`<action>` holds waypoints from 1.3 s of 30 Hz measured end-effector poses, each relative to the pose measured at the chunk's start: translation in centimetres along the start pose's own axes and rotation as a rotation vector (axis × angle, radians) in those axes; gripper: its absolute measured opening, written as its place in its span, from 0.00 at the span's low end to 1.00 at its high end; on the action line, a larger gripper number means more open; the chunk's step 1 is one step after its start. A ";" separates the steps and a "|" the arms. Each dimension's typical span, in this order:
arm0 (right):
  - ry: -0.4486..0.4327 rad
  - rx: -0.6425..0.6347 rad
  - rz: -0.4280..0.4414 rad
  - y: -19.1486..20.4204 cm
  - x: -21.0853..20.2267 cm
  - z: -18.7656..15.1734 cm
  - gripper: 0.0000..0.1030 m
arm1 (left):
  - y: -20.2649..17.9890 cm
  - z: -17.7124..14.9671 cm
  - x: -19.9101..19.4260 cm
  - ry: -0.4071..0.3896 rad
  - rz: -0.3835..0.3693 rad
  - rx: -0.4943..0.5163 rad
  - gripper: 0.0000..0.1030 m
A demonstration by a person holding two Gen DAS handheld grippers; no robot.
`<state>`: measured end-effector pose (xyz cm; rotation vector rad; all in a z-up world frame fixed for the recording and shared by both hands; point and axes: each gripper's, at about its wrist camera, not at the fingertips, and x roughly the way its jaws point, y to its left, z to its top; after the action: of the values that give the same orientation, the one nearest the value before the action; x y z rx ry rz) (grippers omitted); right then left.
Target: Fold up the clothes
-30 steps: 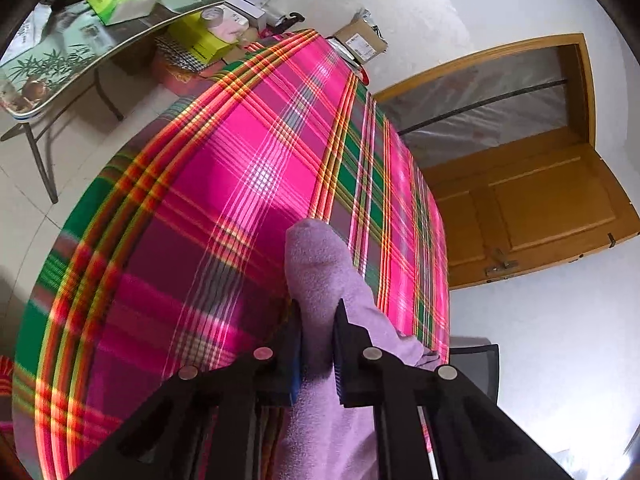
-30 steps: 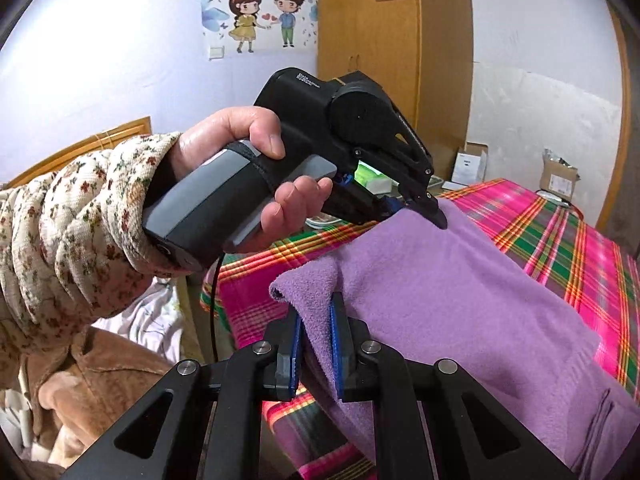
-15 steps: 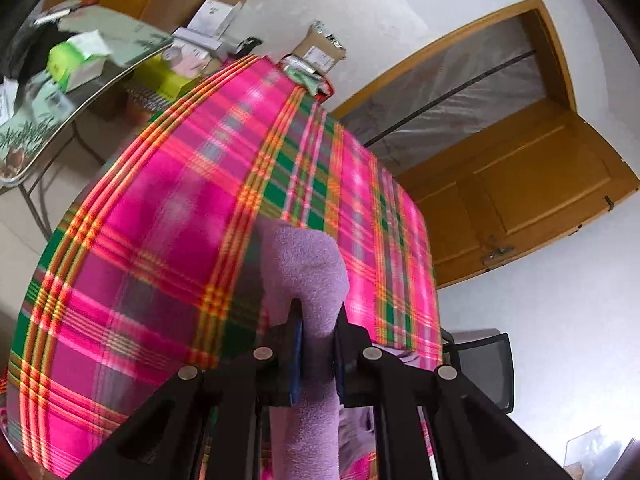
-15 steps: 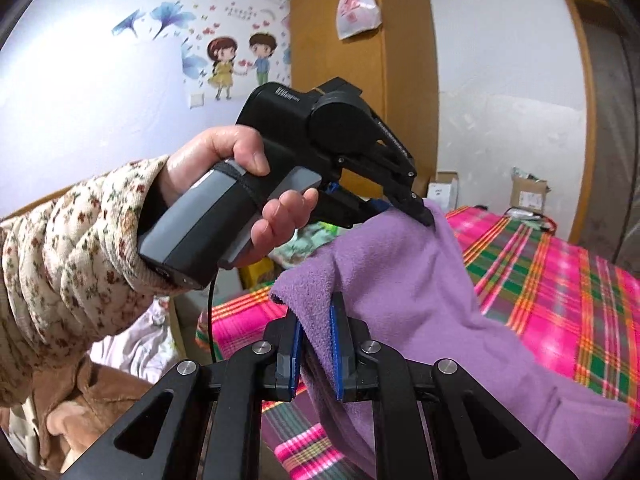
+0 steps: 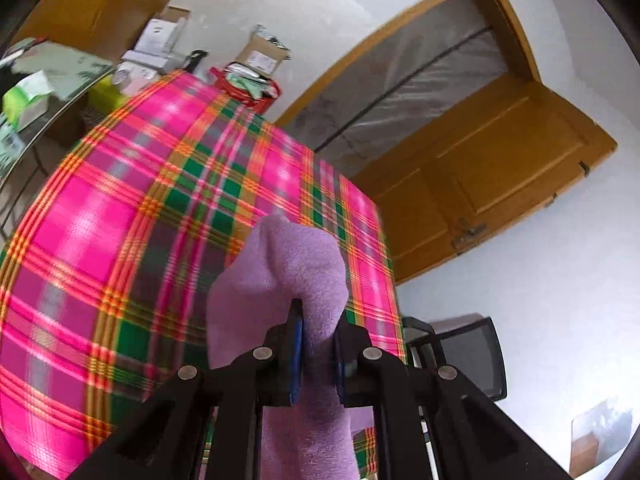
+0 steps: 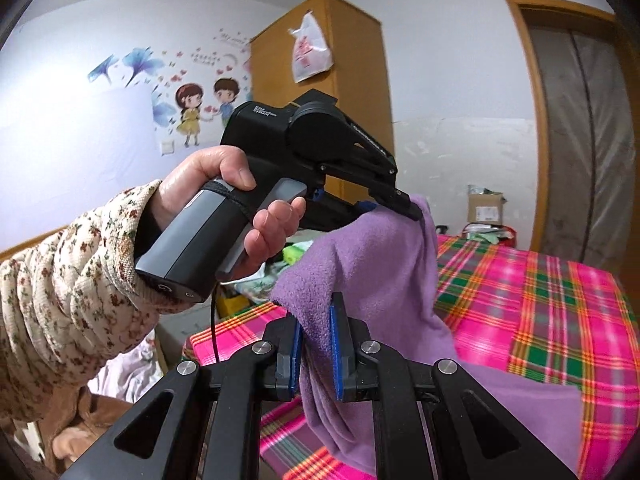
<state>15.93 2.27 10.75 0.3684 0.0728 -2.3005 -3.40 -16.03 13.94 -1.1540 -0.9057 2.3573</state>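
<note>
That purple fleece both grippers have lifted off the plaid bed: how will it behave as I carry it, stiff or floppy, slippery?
Likely floppy: the purple fleece sags between the left gripper and right gripper, its tail draping onto the plaid bed. Probably light, since fingertip pinches hold it up. The fuzzy nap suggests little slipping.

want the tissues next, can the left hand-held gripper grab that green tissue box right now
Probably not: the left hand-held gripper is shut on the purple garment, and the green tissue box sits apart on the side table.

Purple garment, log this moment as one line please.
task: fold clothes | left tongs: shut on purple garment | right tongs: shut on purple garment | garment: lifted, lower part on plaid cloth
</note>
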 end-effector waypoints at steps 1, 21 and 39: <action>-0.007 0.009 -0.011 -0.6 -0.6 0.0 0.12 | -0.7 -0.1 0.5 0.005 -0.004 0.007 0.13; -0.001 0.153 -0.188 -9.8 -8.2 -3.1 0.12 | -9.6 -2.9 12.6 0.173 -0.040 0.095 0.13; 0.121 0.355 -0.298 -18.9 -10.5 -9.2 0.12 | -10.1 -6.0 24.6 0.341 0.020 0.059 0.13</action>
<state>11.29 24.20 3.80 0.7198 -0.2392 -2.5847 -12.95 7.58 4.17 -1.4852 -0.7032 2.0954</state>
